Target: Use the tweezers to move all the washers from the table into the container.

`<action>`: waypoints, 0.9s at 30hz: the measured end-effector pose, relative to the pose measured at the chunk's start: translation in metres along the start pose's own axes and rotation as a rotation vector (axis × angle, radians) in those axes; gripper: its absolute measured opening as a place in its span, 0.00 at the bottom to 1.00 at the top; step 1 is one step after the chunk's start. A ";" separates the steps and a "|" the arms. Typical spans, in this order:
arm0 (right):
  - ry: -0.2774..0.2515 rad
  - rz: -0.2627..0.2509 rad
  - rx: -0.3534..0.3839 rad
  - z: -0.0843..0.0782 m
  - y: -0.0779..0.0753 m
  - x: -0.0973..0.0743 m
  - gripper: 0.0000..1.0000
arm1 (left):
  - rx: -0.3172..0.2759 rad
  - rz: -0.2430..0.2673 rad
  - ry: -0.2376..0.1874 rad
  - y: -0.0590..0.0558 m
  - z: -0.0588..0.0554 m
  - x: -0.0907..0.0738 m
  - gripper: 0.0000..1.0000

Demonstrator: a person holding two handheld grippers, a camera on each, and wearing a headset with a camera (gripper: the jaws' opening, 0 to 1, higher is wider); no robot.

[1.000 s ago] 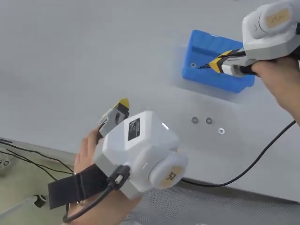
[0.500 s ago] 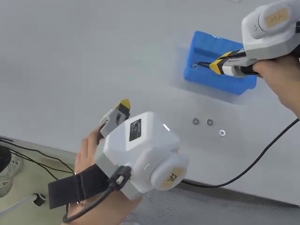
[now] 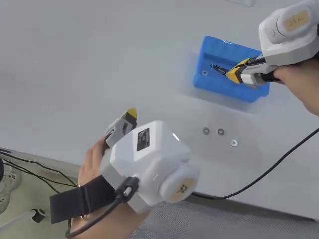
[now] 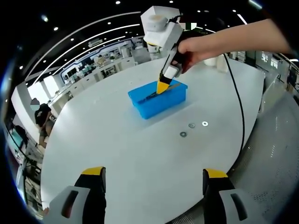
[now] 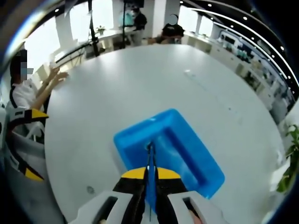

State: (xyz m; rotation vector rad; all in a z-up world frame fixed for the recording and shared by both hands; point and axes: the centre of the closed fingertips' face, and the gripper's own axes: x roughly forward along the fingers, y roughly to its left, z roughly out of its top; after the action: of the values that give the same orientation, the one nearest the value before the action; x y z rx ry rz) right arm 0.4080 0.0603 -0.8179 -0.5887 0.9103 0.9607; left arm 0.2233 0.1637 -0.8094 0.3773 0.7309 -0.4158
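Note:
A blue container [image 3: 234,82] sits at the far right of the white table, also seen in the left gripper view [image 4: 161,101] and the right gripper view [image 5: 187,154]. My right gripper [image 3: 234,73] [image 5: 149,175] is shut on thin tweezers [image 3: 219,68] [image 5: 150,163] whose tips hang over the container's left half. One washer [image 3: 204,72] lies inside, just left of the tips. Three washers [image 3: 220,131] [image 4: 191,125] lie in a loose row on the table in front of the container. My left gripper [image 3: 124,122] [image 4: 154,184] stands open and holds nothing, near the front edge.
A black cable [image 3: 269,174] runs from the right hand across the table's front right. The table's front edge [image 3: 234,201] lies just beyond my left gripper. People sit at the table's far side [image 5: 28,88].
The tweezers' tips have drawn back a little to the right, away from the washer lying in the container. My left gripper has stayed in place.

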 end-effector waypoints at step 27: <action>0.206 0.087 -0.136 -0.019 -0.005 0.001 0.02 | -0.002 -0.001 0.013 0.001 -0.003 0.000 0.86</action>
State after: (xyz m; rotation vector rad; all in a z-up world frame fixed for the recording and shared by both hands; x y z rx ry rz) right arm 0.4050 0.0436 -0.8282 -0.7797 1.0658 1.0599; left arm 0.2225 0.1655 -0.8114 0.3779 0.7443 -0.4143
